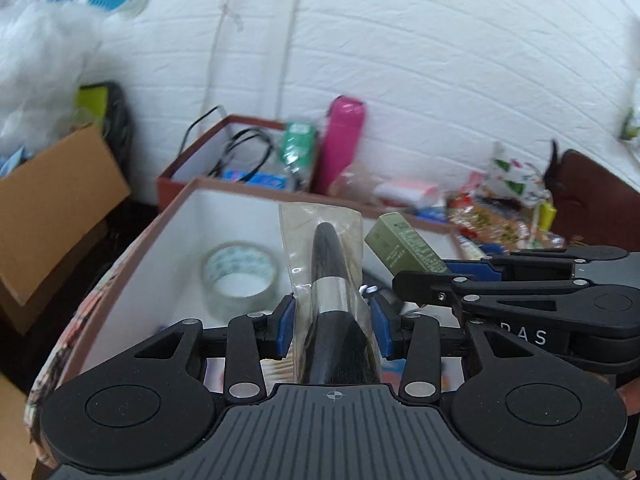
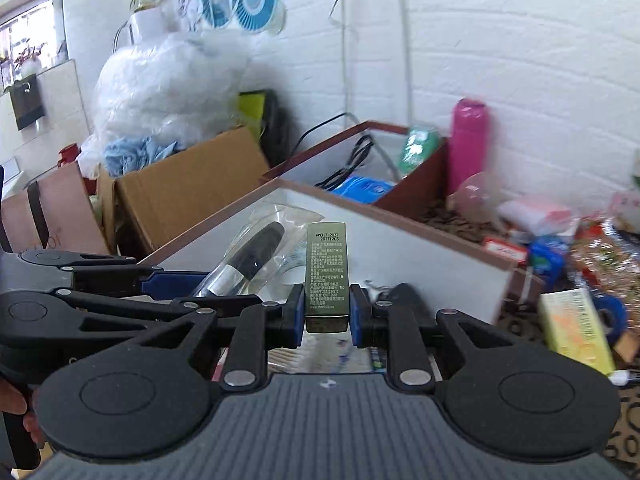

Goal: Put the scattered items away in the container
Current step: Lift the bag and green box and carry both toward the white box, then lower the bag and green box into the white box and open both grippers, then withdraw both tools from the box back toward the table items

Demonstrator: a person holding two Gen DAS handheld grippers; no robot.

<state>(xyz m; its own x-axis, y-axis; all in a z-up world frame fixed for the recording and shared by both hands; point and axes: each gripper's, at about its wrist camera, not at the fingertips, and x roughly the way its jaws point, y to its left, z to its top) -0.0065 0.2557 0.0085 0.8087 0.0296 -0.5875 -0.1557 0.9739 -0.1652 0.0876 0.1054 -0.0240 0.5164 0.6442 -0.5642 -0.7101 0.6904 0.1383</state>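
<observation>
White brick wall (image 1: 440, 80) fills the background; cardboard carton (image 2: 180, 196) sits at left with a bulging clear plastic bag (image 2: 168, 84) behind it; the white-lined container (image 1: 168, 248) with a brown rim lies below both tools, a second brown box (image 1: 200, 168) of cables behind it; pink bottle (image 1: 344, 144) stands upright beside that box; scattered packets (image 1: 492, 216) crowd the right, blurred, contents hard to tell; tape roll (image 1: 238, 276) lies inside the container; left gripper (image 1: 331, 330) clamps a bagged makeup brush (image 1: 330, 272) over the container's open top; right gripper (image 2: 326, 316) is pinched narrow on an olive-green carton (image 2: 326, 268), held upright, just beside the brush.
</observation>
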